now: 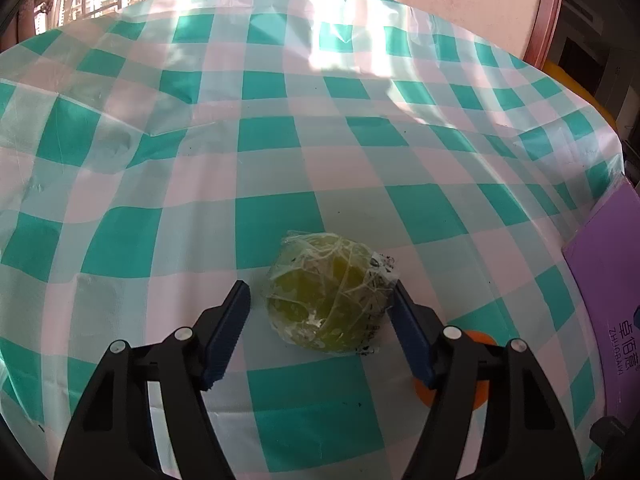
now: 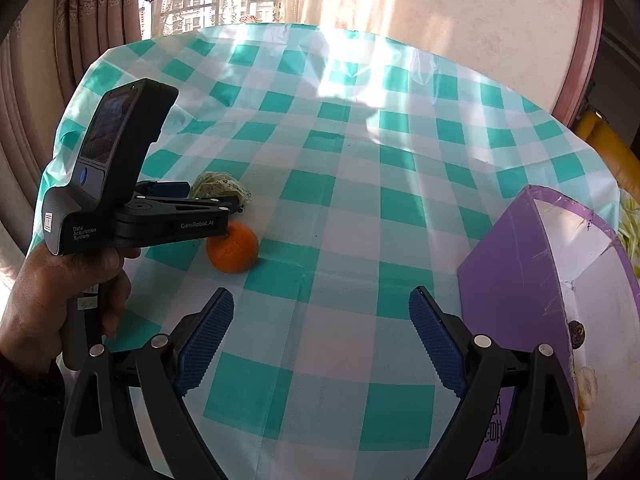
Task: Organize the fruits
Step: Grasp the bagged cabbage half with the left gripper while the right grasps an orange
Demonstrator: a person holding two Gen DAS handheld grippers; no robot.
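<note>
The checked tabletop [image 1: 280, 152] carries a purple box [image 2: 508, 264], cut off at the edge, its print half hidden. The left claw [image 1: 320, 300], marked "GenRobot.AI", stands apart around the plastic-wrapped green fruit [image 1: 328, 296]; its right pad touches the wrap. An orange [image 2: 233, 249] lies beside, partly hidden. The right claw [image 2: 322, 328] is apart, empty.

wrapped fruit [image 1: 330, 300] behind orange [image 2: 233, 247] | box [image 2: 516, 276] right, on table [image 2: 360, 160]

The orange [image 1: 476, 336] is mostly hidden behind the left gripper's fingers [image 1: 412, 340].
</note>
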